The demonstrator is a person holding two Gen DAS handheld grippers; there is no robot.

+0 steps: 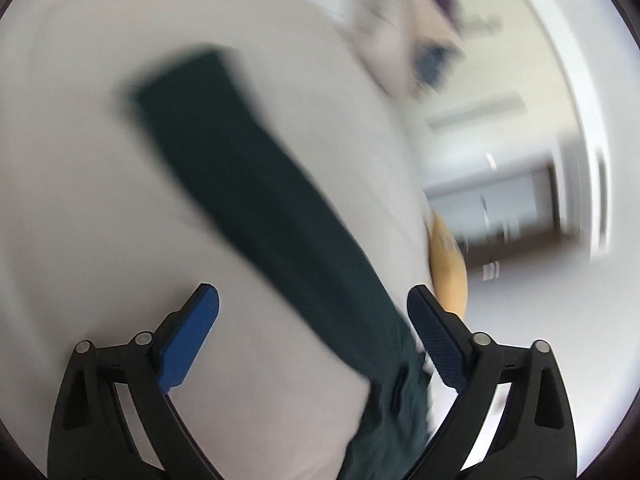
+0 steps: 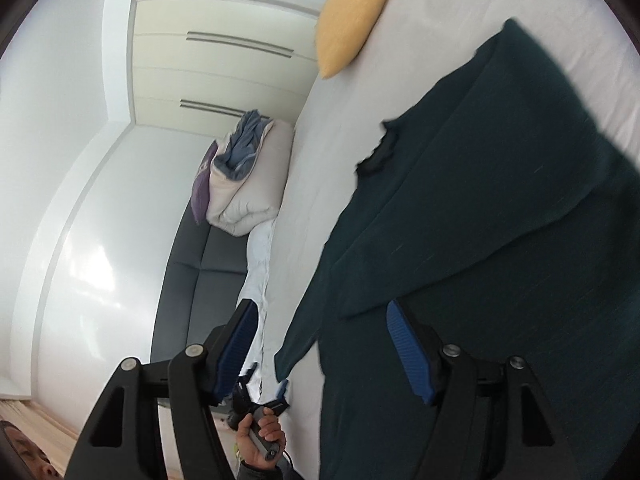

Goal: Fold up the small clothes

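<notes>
A dark green garment [image 2: 460, 240] lies spread on the white bed sheet [image 2: 432, 40], with one side folded over along a diagonal edge. My right gripper [image 2: 320, 344] is open and empty, hovering over the garment's near edge. In the blurred left wrist view, a long strip of the same garment [image 1: 256, 208] runs diagonally across the sheet [image 1: 80, 160]. My left gripper [image 1: 312, 332] is open and empty, with the cloth passing by its right finger [image 1: 436, 340]. The left gripper also shows small in the right wrist view [image 2: 276, 400], held in a hand.
A yellow pillow [image 2: 352, 20] lies at the bed's far edge, also in the left wrist view [image 1: 448, 264]. A folded duvet [image 2: 248, 176] and a purple cushion [image 2: 201, 188] sit on a dark sofa [image 2: 196, 276]. White wardrobe doors [image 2: 224, 72] stand behind.
</notes>
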